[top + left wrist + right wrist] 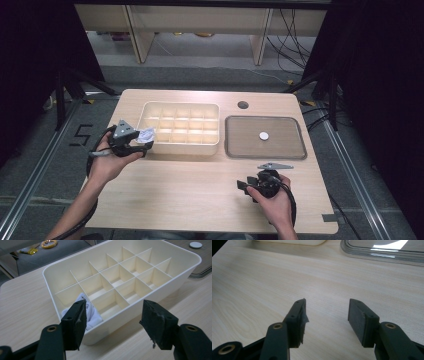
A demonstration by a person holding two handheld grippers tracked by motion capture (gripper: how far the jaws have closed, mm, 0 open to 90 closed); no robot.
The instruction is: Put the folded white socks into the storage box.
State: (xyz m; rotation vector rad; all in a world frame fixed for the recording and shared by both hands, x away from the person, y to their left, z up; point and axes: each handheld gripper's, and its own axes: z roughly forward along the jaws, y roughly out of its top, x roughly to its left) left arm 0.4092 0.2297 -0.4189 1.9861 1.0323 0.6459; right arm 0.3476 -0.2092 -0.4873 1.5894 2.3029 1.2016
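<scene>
1. The cream divider box (pixel 125 282) sits toward the surface's (pixel 200 190) far-left corner; judging by this, the left claw (pixel 113 315), jaws wide and empty, should lift straight clear of its rim.
2. The right claw (pixel 327 315) hangs wide and empty near the right front edge.
3. The crumpled white cloth (pixel 91 315) lies in the box's corner cell beside the left claw, soft and folded.
</scene>
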